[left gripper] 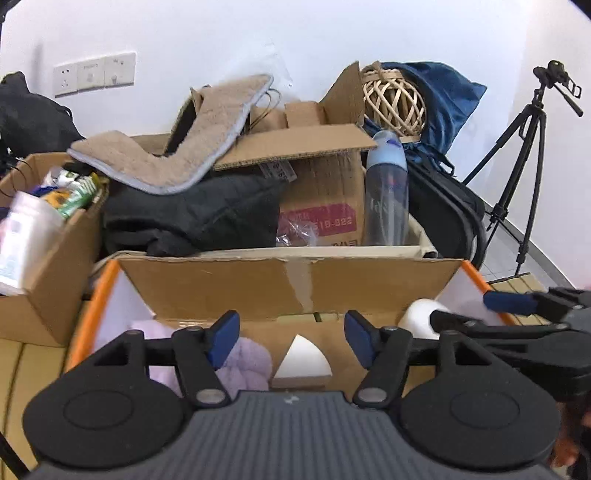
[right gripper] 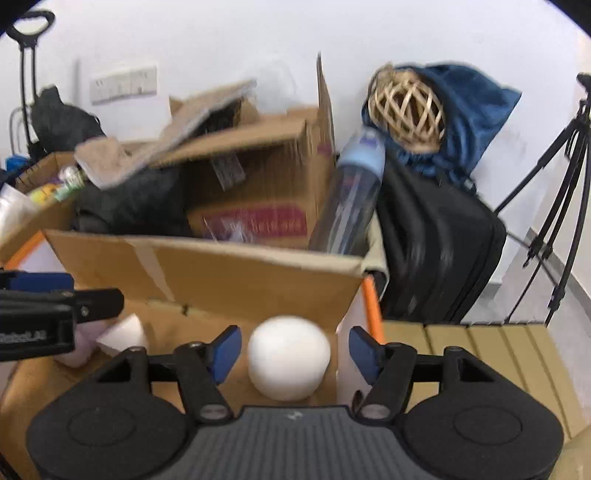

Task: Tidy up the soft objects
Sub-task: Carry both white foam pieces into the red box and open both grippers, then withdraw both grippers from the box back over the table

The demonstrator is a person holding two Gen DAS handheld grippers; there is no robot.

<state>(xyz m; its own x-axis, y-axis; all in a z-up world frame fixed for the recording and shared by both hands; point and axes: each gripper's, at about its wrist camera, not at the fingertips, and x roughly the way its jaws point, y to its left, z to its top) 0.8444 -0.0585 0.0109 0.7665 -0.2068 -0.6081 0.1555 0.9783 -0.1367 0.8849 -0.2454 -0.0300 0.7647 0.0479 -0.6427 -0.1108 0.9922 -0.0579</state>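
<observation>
Two cardboard boxes (left gripper: pixel 295 284), white wall (left gripper: pixel 332 33)

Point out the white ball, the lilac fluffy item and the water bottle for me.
white ball (right gripper: pixel 289 357), right wrist view, centre of its front.
lilac fluffy item (left gripper: pixel 246 360), left wrist view, its plush top.
water bottle (left gripper: pixel 386 199), left wrist view, mid clear body.

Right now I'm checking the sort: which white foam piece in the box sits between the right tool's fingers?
The round ball, lying loose between the open right tool. The other white piece is a wedge with a pointed edge, farther left.
</observation>
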